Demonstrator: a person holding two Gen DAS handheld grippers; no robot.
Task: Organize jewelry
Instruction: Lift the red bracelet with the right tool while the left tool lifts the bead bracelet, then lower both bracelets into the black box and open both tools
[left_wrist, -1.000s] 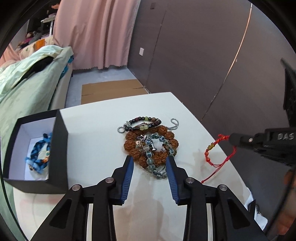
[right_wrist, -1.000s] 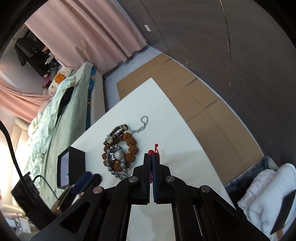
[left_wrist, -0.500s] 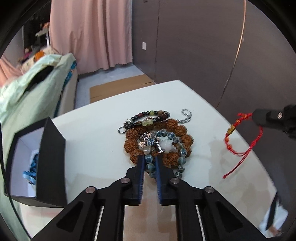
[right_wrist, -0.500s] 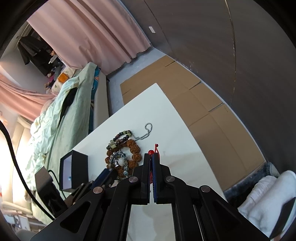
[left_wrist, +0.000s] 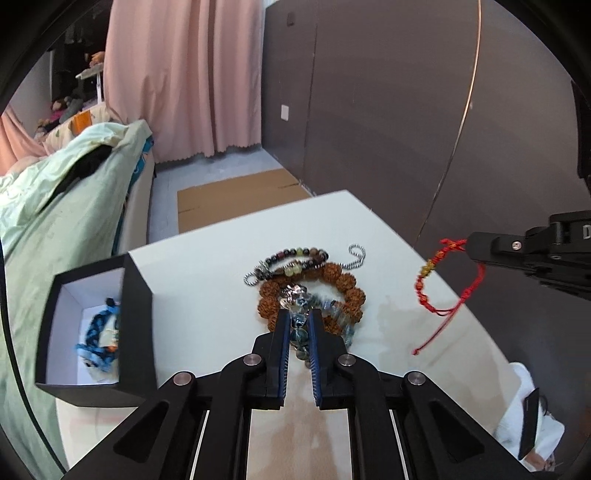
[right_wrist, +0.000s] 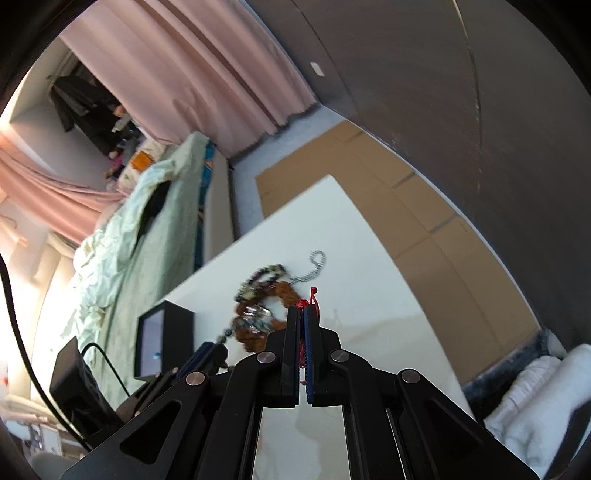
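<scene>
My left gripper (left_wrist: 299, 317) is shut on a blue-grey bead bracelet (left_wrist: 301, 334), lifting its near end off a pile on the white table (left_wrist: 207, 280). The pile holds a brown seed-bead bracelet (left_wrist: 345, 286), a dark mixed-bead bracelet (left_wrist: 295, 254) and a silver chain (left_wrist: 356, 254). My right gripper (right_wrist: 304, 312) is shut on a red cord bracelet (left_wrist: 428, 280) that hangs in the air to the right of the pile. An open black box (left_wrist: 99, 325) at the left holds a blue braided bracelet (left_wrist: 98, 332).
A bed with a green cover (left_wrist: 55, 206) stands left of the table. Flat cardboard (left_wrist: 236, 199) lies on the floor beyond it. A dark wall (left_wrist: 388, 110) runs along the right. White cloth (left_wrist: 532, 435) lies at the lower right.
My left gripper closed on the blue-grey bead bracelet and lifted it a little from the pile. My right gripper kept the red cord bracelet and rose higher.
</scene>
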